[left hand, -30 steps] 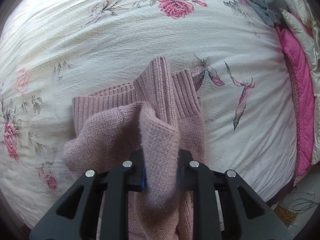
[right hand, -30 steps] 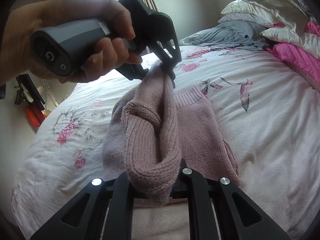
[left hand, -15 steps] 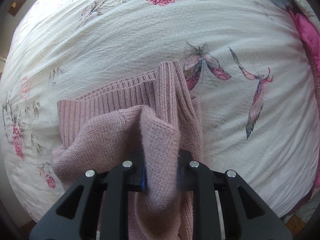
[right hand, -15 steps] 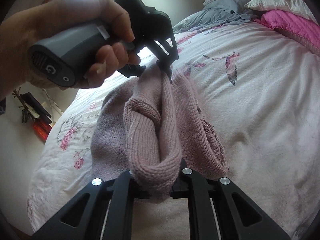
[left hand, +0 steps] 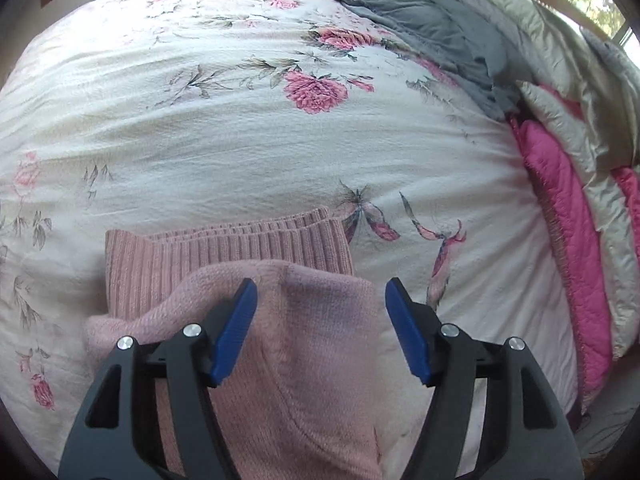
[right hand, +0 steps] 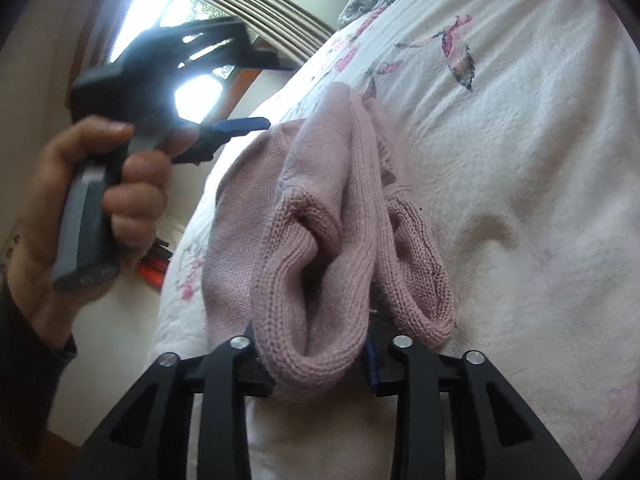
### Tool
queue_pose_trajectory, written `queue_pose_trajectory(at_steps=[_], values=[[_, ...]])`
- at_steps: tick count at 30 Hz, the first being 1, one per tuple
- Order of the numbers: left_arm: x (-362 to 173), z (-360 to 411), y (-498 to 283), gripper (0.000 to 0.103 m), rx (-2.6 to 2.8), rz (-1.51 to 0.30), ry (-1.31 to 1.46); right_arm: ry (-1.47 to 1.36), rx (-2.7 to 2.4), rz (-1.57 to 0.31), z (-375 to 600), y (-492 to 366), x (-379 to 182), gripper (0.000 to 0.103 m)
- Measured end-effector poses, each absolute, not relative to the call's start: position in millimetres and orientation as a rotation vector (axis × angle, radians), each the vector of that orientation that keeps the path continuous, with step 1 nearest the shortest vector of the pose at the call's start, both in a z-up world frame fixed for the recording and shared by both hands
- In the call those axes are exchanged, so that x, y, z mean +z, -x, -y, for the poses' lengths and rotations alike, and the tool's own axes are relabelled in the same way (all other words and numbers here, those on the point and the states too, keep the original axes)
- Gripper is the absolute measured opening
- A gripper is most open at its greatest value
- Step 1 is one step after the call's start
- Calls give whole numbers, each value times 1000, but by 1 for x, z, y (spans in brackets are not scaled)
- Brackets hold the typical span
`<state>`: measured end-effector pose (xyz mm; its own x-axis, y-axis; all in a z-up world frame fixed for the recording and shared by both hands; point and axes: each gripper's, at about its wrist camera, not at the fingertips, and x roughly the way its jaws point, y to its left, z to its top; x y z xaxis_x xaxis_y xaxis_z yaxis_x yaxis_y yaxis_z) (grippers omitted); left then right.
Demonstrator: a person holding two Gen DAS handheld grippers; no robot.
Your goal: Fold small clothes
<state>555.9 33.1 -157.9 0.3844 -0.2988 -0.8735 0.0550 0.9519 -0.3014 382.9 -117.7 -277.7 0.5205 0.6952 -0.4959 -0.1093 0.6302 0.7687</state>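
Bed (left hand: 240, 136): floral cover, pillows at its head.
Sweater (left hand: 304, 344): pink, lying folded on the bed.
Left gripper (left hand: 320, 332): jaws released, spread above the sweater.
Right gripper (right hand: 316, 364): jaws clenched on a sweater fold.

One knit garment, two grippers, one hand, one bed.

One pink knitted sweater (left hand: 280, 312) lies low in the centre of the left wrist frame. Two grippers are counted: the left gripper (left hand: 322, 330) at the bottom of its own frame, with two blue pads (left hand: 234, 332), and the right gripper (right hand: 316, 356) at the bottom centre of the right wrist frame. One hand (right hand: 96, 196) appears at left there. One floral bedspread (left hand: 240, 132) fills the middle; one grey blanket (left hand: 420, 28) sits at upper right, one bright pink quilt (left hand: 560, 240) along the right edge.
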Motion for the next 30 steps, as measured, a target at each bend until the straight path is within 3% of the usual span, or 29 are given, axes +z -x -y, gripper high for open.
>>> queue_pose_trajectory(at_steps=[2, 4, 6, 7, 8, 9, 10, 15, 18, 19, 20, 21, 22, 23, 28, 30], values=[[-151, -51, -538, 73, -271, -1131, 258, -803, 610, -922, 123, -392, -279, 59], [-150, -68, -519, 74, -320, -1124, 273, -849, 673, -943, 126, -401, -279, 69], [-153, -82, -496, 74, -367, -1128, 293, -855, 713, -966, 127, -408, -279, 70], [-154, -90, -486, 74, -392, -1123, 311, -842, 716, -986, 128, -412, -280, 59], [-155, -97, -476, 74, -418, -1117, 332, -819, 706, -1007, 129, -416, -280, 29], [-157, -104, -465, 74, -446, -1114, 352, -793, 691, -1028, 130, -421, -281, 17], [-160, -109, -455, 74, -470, -1114, 366, -784, 665, -1044, 136, -425, -284, 14], [-176, -107, -404, 74, -612, -1104, 293, -828, 707, -1067, 150, -435, -287, 14], [-199, -97, -387, 73, -683, -1146, 260, -882, 747, -1110, 151, -449, -287, 36], [-207, -95, -383, 73, -690, -1157, 253, -899, 749, -1120, 149, -454, -286, 55], [-213, -93, -381, 73, -695, -1164, 246, -910, 768, -1131, 146, -459, -286, 61], [-218, -91, -379, 73, -695, -1169, 243, -903, 780, -1150, 141, -465, -286, 58], [-221, -90, -379, 73, -700, -1173, 250, -878, 766, -1160, 137, -469, -284, 32], [-223, -88, -379, 73, -708, -1174, 258, -830, 750, -1156, 134, -472, -280, 19], [-231, -75, -384, 74, -712, -1195, 270, -599, 612, -1078, 134, -462, -258, 17], [-240, -69, -390, 71, -669, -1252, 244, -628, 640, -1129, 136, -463, -268, 23]])
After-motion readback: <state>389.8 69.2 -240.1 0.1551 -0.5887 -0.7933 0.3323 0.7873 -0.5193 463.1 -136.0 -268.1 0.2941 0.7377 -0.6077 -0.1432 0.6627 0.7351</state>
